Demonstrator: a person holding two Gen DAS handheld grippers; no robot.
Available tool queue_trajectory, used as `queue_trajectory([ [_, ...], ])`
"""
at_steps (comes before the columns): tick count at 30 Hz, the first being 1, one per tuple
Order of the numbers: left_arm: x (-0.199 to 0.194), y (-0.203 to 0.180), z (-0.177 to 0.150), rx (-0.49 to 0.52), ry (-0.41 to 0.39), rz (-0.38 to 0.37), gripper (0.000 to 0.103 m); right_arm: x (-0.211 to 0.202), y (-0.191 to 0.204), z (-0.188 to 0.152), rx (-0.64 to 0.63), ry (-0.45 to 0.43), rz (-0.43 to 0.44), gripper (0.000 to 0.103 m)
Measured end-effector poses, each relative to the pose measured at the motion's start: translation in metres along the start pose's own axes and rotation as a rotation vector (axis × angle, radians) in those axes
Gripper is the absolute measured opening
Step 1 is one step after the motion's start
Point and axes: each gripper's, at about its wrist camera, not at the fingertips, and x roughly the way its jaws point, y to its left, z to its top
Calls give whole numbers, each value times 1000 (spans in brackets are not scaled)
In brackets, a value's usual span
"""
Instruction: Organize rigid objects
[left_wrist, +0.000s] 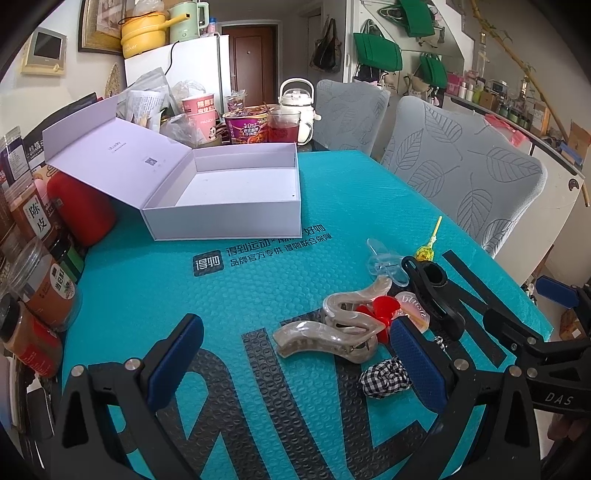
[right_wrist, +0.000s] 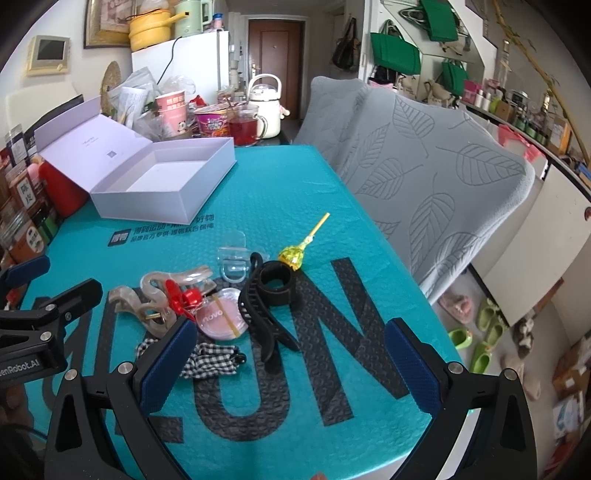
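Two tools are hovering over a teal desk (right_wrist: 303, 177), both with jaws spread wide and pinching nothing. The left tool (left_wrist: 295, 365) is sitting just short of the pile; the right tool (right_wrist: 291, 369) is looking down on it from the near side.

The landmark is the white box (left_wrist: 236, 184), lying open and bare inside at the far side of the desk. All the loose items are lying in one cluster well apart from the box, toward the near edge. Nearest the box is a clear clip (right_wrist: 232, 258), with a lollipop (right_wrist: 295, 254) beside it. Further from the box are a beige claw clip (left_wrist: 332, 328), a red clip (right_wrist: 181, 299) tucked against it, a pink compact (right_wrist: 221, 317) and a black claw clip (right_wrist: 266, 306). Furthest from the box is a checked scrunchie (right_wrist: 207, 358), soft cloth and probably not one of the rigid things.

The beige clip is likely light, stiff and glossy, so it may be slipping under the pads; taking it across its narrow curved body, clear of the sprung teeth, looks safest. The black clip is probably handling the same way, best gripped across its spine. The compact is flat and smooth, so pinching its rim edge to edge seems wise. The clear clip looks thin and possibly brittle, wanting a gentle squeeze.
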Motion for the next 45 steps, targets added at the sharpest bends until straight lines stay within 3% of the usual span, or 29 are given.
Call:
queue_trajectory([
  [29, 17, 7, 9, 41, 54, -42, 103, 20, 1, 0, 17, 21, 34, 103],
  [45, 57, -7, 10, 179, 146, -180, 103, 53, -8, -8, 34, 73, 144, 103],
])
